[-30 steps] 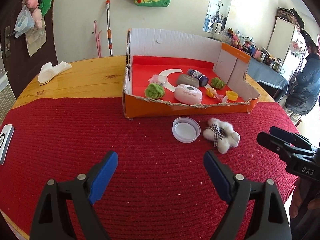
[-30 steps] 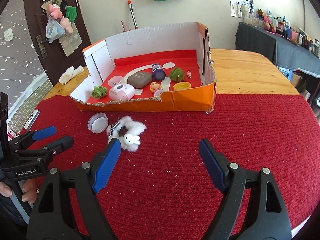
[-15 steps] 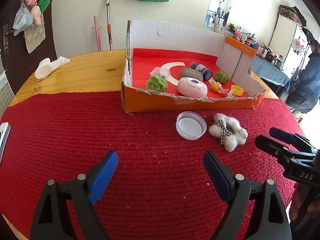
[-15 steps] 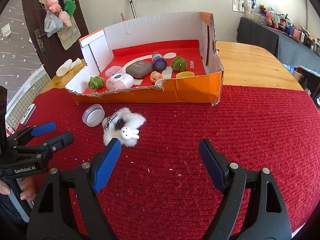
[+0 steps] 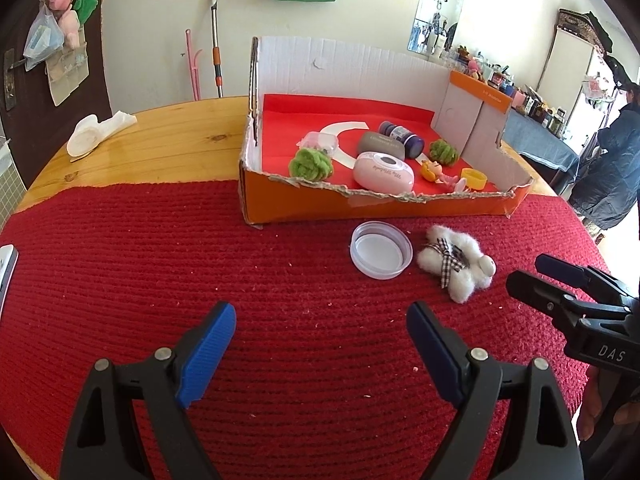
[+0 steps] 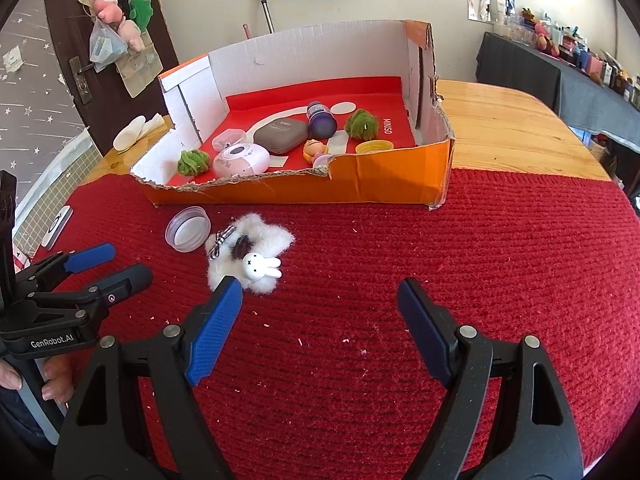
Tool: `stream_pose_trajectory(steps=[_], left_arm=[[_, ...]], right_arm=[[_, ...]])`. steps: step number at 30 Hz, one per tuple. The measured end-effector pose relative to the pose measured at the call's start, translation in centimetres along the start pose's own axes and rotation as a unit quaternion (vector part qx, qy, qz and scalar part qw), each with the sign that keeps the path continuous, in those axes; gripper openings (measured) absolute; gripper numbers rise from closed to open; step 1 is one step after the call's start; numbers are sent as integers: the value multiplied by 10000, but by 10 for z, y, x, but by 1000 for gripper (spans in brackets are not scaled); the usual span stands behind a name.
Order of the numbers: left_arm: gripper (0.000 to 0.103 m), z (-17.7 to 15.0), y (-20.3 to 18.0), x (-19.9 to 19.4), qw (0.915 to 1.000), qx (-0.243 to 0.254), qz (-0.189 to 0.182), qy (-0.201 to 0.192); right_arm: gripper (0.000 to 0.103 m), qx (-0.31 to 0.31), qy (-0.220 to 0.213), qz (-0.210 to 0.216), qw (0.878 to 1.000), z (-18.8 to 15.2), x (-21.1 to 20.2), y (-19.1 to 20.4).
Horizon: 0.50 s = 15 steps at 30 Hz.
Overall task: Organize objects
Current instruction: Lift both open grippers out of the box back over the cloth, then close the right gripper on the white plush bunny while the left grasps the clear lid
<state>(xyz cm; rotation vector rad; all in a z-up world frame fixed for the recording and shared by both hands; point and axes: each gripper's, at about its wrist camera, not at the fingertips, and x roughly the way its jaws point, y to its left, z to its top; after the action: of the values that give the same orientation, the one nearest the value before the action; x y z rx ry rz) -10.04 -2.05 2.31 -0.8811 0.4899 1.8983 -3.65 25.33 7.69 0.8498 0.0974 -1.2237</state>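
Ahead of both grippers stood the cardboard box (image 6: 384,190), its torn front wall low. Between box and jaws, on open red mat (image 6: 500,264), the fluffy keychain (image 6: 256,256) lay just off the right gripper (image 6: 320,312), nearer than the left gripper (image 5: 320,344); both gaped wide, empty. Beside it sat the plastic lid (image 5: 381,255).

Red ribbed mat (image 5: 280,280), orange box (image 5: 360,208) lined white — fluffy white toy (image 6: 256,248) with a checked bow.

Red mat (image 5: 160,264) on wooden table (image 5: 168,140)
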Motion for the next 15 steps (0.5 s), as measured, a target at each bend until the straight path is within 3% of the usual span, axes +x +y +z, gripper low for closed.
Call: stream_pose_trajectory(steps=[15], left_arm=[[89,13,17,-2,10000,56,-18,4]], right_arm=[[80,-179,317,379,9986,14,17,24]])
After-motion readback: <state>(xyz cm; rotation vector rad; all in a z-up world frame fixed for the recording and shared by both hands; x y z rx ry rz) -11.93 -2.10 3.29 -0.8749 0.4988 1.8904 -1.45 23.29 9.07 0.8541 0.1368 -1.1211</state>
